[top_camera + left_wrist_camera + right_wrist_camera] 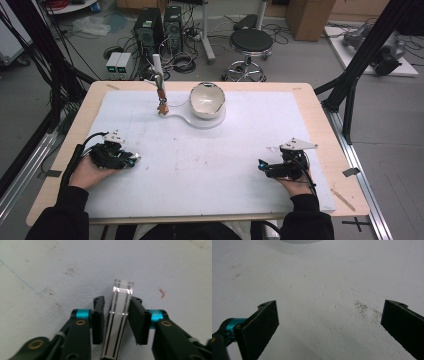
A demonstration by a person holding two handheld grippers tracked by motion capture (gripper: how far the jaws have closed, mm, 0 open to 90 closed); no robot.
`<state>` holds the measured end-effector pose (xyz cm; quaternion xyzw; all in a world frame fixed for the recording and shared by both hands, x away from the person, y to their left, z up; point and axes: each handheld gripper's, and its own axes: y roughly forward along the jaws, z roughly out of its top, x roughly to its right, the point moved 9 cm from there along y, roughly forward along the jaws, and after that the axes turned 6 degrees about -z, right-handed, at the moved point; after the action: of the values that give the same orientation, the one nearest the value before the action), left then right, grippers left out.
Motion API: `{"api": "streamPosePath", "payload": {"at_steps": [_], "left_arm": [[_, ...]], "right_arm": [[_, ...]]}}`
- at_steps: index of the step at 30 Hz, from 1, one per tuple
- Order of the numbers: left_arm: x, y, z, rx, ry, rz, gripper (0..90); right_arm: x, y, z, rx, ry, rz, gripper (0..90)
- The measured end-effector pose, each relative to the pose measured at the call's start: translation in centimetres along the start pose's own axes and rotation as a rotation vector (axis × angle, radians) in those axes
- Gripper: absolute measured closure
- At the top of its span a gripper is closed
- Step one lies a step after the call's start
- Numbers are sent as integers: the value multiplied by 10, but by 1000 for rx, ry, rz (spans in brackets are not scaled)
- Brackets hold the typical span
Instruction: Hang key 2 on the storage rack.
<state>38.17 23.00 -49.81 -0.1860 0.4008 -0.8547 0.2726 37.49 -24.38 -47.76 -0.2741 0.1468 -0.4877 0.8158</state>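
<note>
- White mat point(200, 165) on a wooden table; workshop floor with cables and a stool point(251, 42) beyond
- Left gripper point(116, 315) low at the mat's left; jaws narrow, clamped on a clear plastic bar point(121, 312) lying on the mat
- Bowl point(207, 100) far centre
- Right gripper point(329, 325) wide, holding nothing
- Step judged: pickup just secured; next calls for a clean lift without slippage

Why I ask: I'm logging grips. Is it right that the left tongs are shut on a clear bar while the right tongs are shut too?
Not quite. The left tongs are shut on the clear bar, but the right tongs stand wide open, as the right gripper view shows.
</note>
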Motion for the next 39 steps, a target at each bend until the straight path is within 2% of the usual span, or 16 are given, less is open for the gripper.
{"api": "streamPosePath", "payload": {"at_steps": [1, 4, 6, 10, 13, 16, 17, 18, 20, 26, 31, 36, 39], "left_arm": [[0, -1, 1, 7, 8, 13, 725], [-1, -5, 3, 22, 18, 22, 740], [-2, -11, 7, 58, 30, 43, 742], [-2, -19, 11, 89, 9, 25, 742], [-3, -22, 15, 95, 15, 32, 742], [-5, -26, 19, 118, -6, 13, 743], [-9, -30, 24, 136, -28, 4, 743], [-12, -33, 25, 139, -33, 3, 743], [-16, -39, 29, 144, -33, 15, 742], [-21, -54, 42, 181, -39, 15, 743], [-26, -62, 49, 182, -47, 21, 743], [-28, -70, 57, 180, -35, 28, 743], [-30, -78, 67, 217, -34, 36, 744]], "right_arm": [[0, 0, 0, 1, -1, 0, 7], [-1, 1, 0, 2, -2, 4, 7], [-1, 1, 0, 1, -1, 5, 6], [0, 3, 0, 1, -4, 10, 6], [-1, 3, 0, -2, -12, 10, 7], [-2, 3, 0, -2, -8, 13, 6], [-2, 3, 1, -1, -6, 15, 7], [-2, 3, 1, 1, -6, 18, 6], [-3, 3, 2, 6, 0, 23, 6], [-2, 3, 2, 9, 8, 24, 6], [-1, 3, 3, 8, 23, 32, 7], [0, 3, 4, 13, 26, 32, 6], [0, 3, 4, 13, 26, 30, 7]]}}
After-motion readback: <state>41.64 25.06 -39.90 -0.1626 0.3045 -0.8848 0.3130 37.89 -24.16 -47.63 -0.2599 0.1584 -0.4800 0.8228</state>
